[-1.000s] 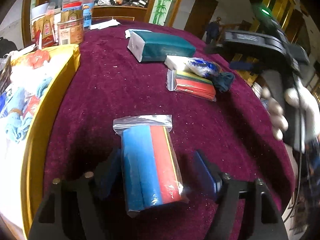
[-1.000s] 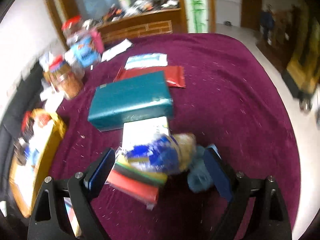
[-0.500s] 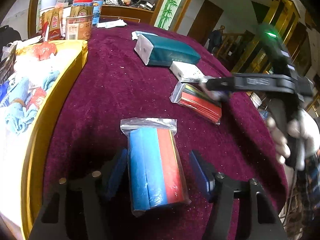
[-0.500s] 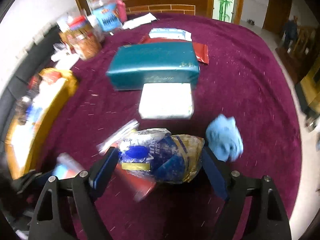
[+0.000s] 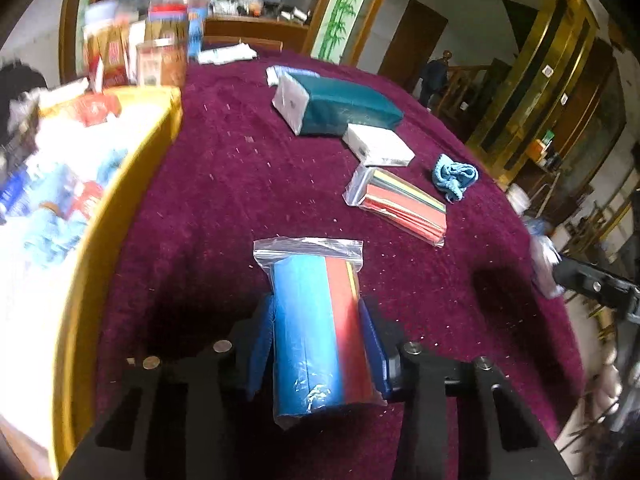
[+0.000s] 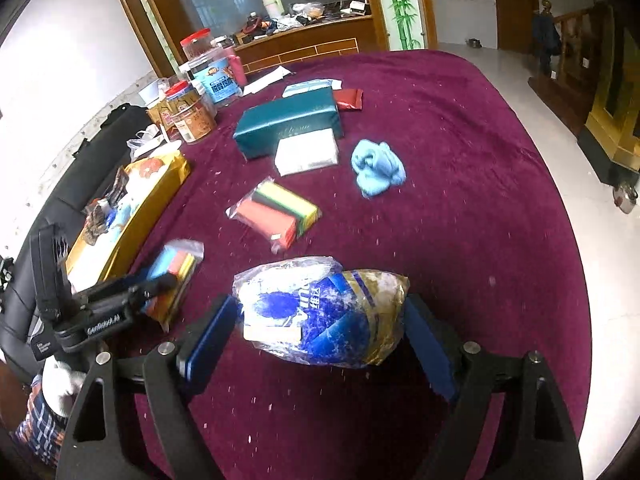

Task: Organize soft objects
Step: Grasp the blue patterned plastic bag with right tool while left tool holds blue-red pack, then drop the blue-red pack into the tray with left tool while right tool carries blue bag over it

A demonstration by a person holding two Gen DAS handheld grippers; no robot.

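Since a second ago left claw point(image 5: 316, 344) narrowed, jaws closing onto zip bag of sponges point(image 5: 320, 328) lying on counter point(image 5: 224, 184), pads touching, for yellow bin point(image 5: 120, 216). Right claw point(image 6: 320, 332) shifted off pile, pinching blue tissue pack point(image 6: 324, 312) wide, aloft for binning.

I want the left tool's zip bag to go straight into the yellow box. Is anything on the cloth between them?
Nothing visible. The zip bag of sponges sits between the closing left tool, and only bare purple tablecloth lies between it and the yellow box.
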